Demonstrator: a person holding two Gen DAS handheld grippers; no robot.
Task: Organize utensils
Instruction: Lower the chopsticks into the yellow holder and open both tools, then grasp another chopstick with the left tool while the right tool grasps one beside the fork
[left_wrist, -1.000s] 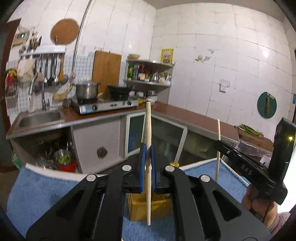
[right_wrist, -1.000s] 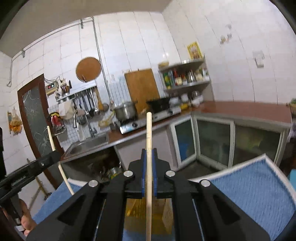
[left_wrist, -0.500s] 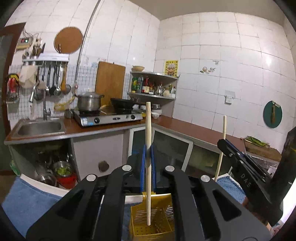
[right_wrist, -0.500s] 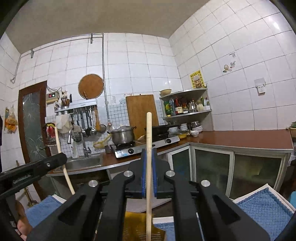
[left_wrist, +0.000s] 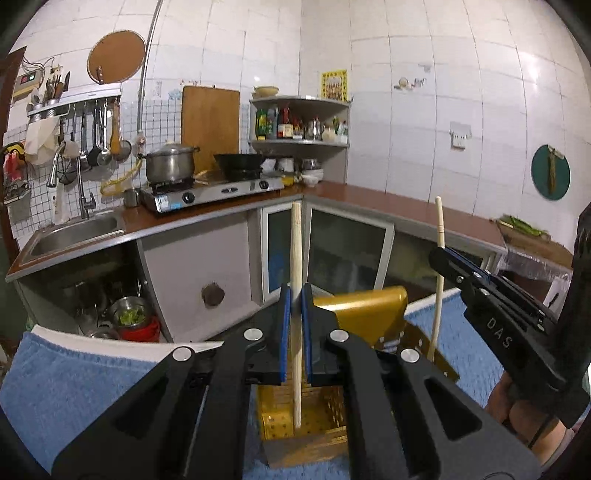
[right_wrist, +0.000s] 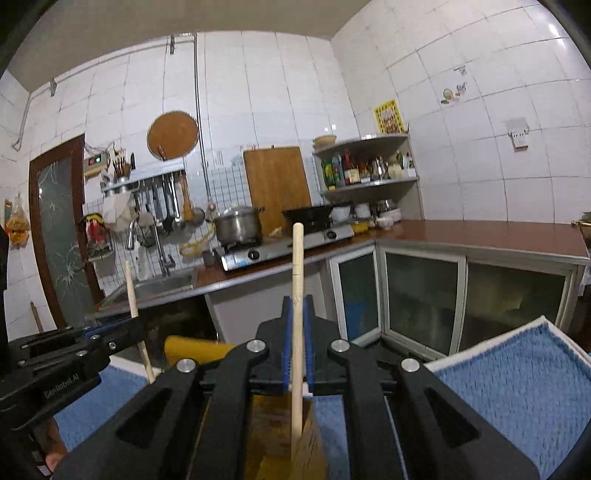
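Two wooden chopsticks hang upright over a yellow perforated utensil holder (left_wrist: 328, 410) on a blue towel (left_wrist: 74, 384). The left claw (left_wrist: 294, 332) is clamped on the left chopstick (left_wrist: 296, 258), its tip already inside the holder; the right claw (right_wrist: 297, 354) is pinched tight on the right chopstick (right_wrist: 297, 280), poised above the yellow rim. Best practice, judging by the scene: keep each stick vertical, lower until the tip seats, then release. Lettering on the claws reads "GenRoboAI" and "DAS".
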